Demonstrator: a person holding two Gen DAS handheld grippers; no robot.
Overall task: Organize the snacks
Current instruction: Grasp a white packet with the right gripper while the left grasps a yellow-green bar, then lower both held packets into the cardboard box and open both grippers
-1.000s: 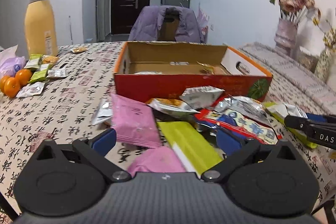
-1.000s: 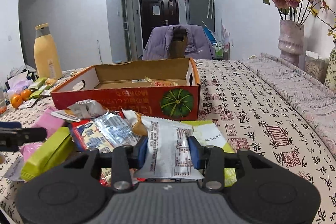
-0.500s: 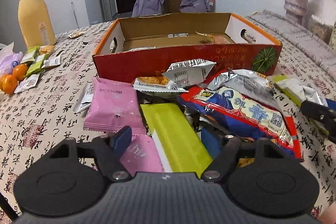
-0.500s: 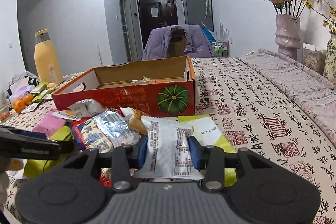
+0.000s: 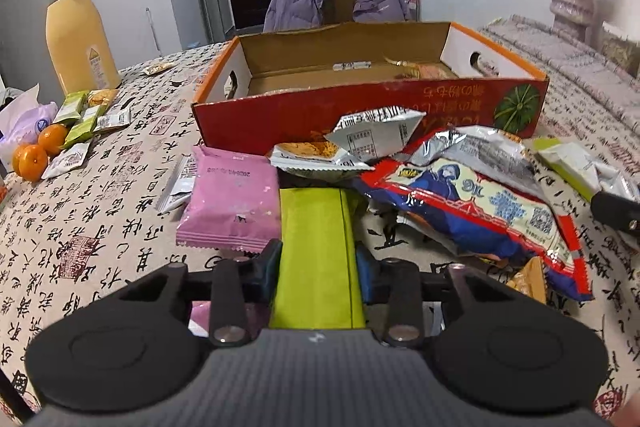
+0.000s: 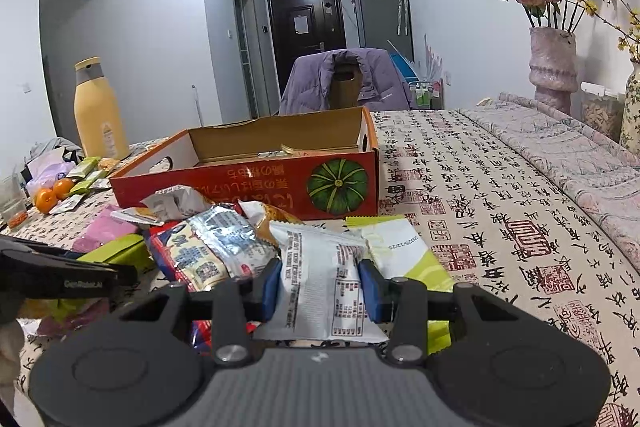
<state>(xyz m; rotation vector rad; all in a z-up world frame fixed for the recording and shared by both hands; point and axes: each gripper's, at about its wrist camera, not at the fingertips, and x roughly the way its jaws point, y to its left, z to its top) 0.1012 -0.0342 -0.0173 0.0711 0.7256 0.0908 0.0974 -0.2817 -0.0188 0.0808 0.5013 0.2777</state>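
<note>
Left gripper [image 5: 318, 261]: fingers closed on the green pack [image 5: 316, 251], one blue pad against each long edge. The pack lies in the snack pile, just beside the pink pack [image 5: 232, 201] and in front of the box [image 5: 360, 115].

Right gripper [image 6: 320, 285]: fingers closed on the white pack [image 6: 320, 279], gripped across its width. This pack rests at the near edge of the pile, with a green-and-white pack [image 6: 400, 251] just beside it.

The box stands open on the tabletop [image 6: 500, 219] directly behind the pile; at least one item lies inside.

Step in hand, as judged: carry both gripped packs into the box.

Procedure:
1. Lift each pack straight up until it clears the neighbouring wrappers. The blue-and-red bag [image 5: 480, 203] lies close to the green pack and may drag.
2. Keep the grip steady; foil wrappers likely slip under a loose hold and crush under a hard one.
3. Pass over the red front wall, not into it.
4. Move one gripper at a time to avoid collision above the box.
5. Lower each pack flat onto bare floor, then release.
</note>
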